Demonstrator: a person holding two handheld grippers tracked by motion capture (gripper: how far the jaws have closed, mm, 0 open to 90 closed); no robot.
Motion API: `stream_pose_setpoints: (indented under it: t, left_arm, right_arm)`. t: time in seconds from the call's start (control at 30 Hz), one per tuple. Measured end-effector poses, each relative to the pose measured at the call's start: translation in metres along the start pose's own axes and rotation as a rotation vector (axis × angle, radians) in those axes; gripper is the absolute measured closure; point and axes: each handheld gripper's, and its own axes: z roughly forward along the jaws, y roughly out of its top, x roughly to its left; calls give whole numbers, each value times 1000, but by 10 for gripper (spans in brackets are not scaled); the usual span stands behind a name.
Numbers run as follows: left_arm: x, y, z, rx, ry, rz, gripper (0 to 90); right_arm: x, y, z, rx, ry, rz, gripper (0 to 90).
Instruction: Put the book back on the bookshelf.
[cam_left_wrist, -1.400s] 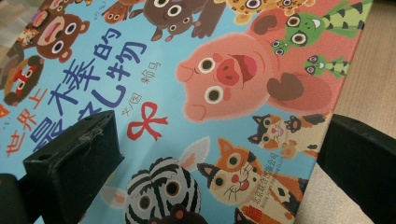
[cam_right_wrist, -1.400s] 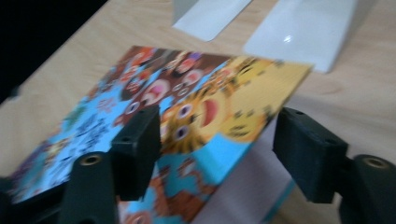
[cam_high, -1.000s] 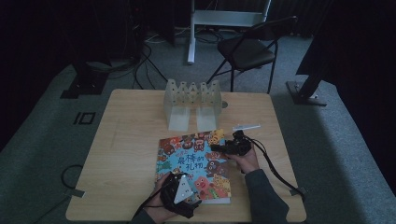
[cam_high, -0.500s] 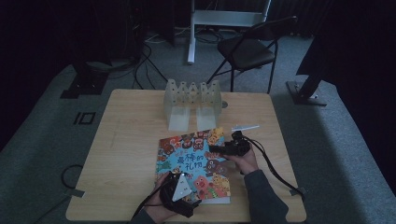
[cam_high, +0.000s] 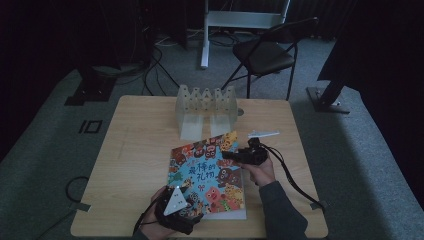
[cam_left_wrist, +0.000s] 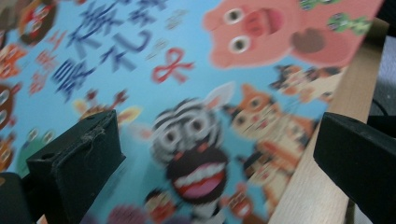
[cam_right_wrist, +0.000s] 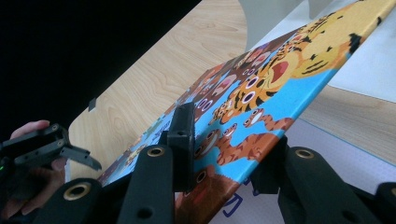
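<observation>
**Front cover pinched and starting to lift**

One picture book (cam_high: 210, 175) lies on the worktop (cam_high: 135, 150), near its front right part, its bright animal cover (cam_right_wrist: 261, 93) tilted up along the right edge, with a white page showing beneath it. The right gripper (cam_right_wrist: 224, 140) has just been closing its jaws on that edge, and they now pinch the cover, one jaw on top and one below. The left gripper (cam_left_wrist: 215, 154) hovers over the book's near left corner with its jaws spread wide and nothing between them.

To open the book cleanly, the right gripper should probably swing the cover in an arc about the spine rather than pull it straight up, while the left one could press on the pages so the book does not slide.

Behind the book stands one clear rack (cam_high: 206, 112) with several slots, and one small white piece (cam_high: 263, 133) lies to its right. One folding chair (cam_high: 265, 55) stands beyond the worktop.
</observation>
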Motion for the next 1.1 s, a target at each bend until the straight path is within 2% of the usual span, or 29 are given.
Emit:
stream_pose_setpoints:
  t: [0.07, 0.2, 0.3, 0.53, 0.63, 0.7, 0.83, 0.87, 0.93, 1.1]
  left_arm:
    - [7, -2, -5, -11, -7, -33, 11]
    - [17, -3, -11, -35, 21, -60, 49]
    - [23, -5, -12, -20, 45, -72, 49]
    - [38, -8, -14, -15, 71, -126, 62]
    - [46, -10, -14, -16, 67, -150, 76]
    - [53, -11, -14, -25, 57, -181, 129]
    - [65, -13, -14, -38, 54, -227, 137]
    - [69, -14, -13, -36, 64, -239, 137]
    - [73, -15, -12, -31, 63, -247, 137]
    - [92, -17, -2, -18, 60, -298, 136]
  right_arm:
    - [2, 0, 0, -5, -4, -1, 670]
    - [8, 1, -2, -20, -15, -13, 674]
    - [14, 1, -4, -32, -25, -29, 677]
    - [20, 1, -7, -54, -35, -39, 683]
    - [23, 0, -8, -62, -38, -47, 685]
    - [25, 0, -9, -71, -38, -54, 687]
    - [28, 0, -13, -97, -39, -65, 699]
    - [29, 0, -14, -101, -38, -68, 703]
    - [30, 0, -16, -110, -37, -73, 707]
    - [39, 2, -22, -134, -36, -118, 715]
